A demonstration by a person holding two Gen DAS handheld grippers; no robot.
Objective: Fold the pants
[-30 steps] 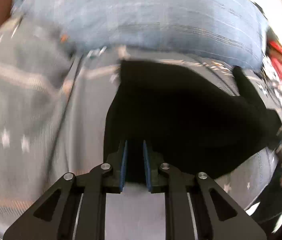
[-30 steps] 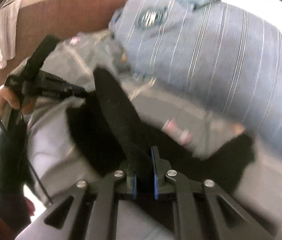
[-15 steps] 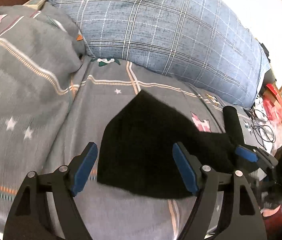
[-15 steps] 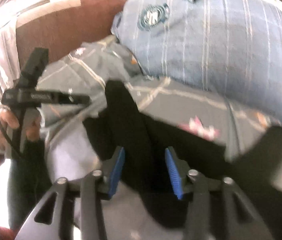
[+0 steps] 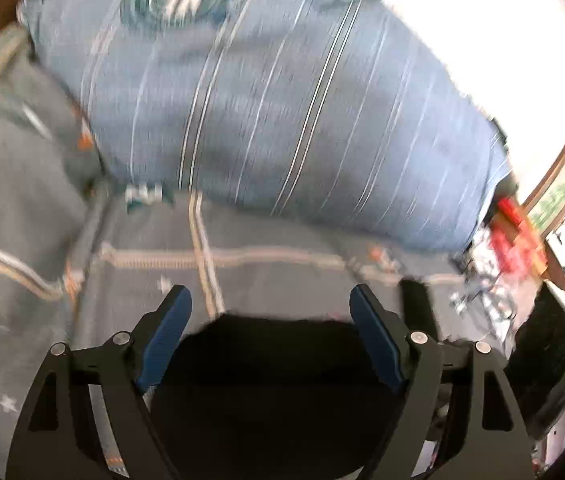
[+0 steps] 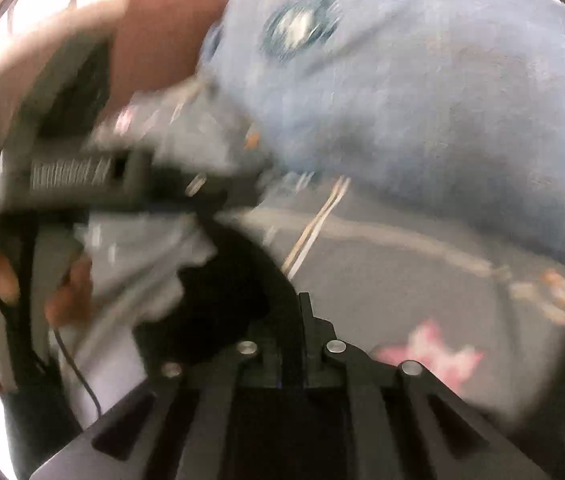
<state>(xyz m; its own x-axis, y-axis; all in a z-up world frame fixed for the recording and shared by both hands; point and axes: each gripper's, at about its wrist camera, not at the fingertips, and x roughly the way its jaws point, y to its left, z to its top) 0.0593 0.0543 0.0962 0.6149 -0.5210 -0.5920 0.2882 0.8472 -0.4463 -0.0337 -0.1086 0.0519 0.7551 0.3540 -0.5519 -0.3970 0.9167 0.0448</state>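
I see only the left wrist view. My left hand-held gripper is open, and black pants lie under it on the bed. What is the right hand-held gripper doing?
Observer: The right hand-held gripper is closed. A strip of the black pants runs up from between its fingers, though the picture is blurred.
Operator: Does the right wrist view show my left one?
Observer: Yes. Your left hand-held gripper appears at the left of that view, above the pants, with a bare hand wrapped around its handle.
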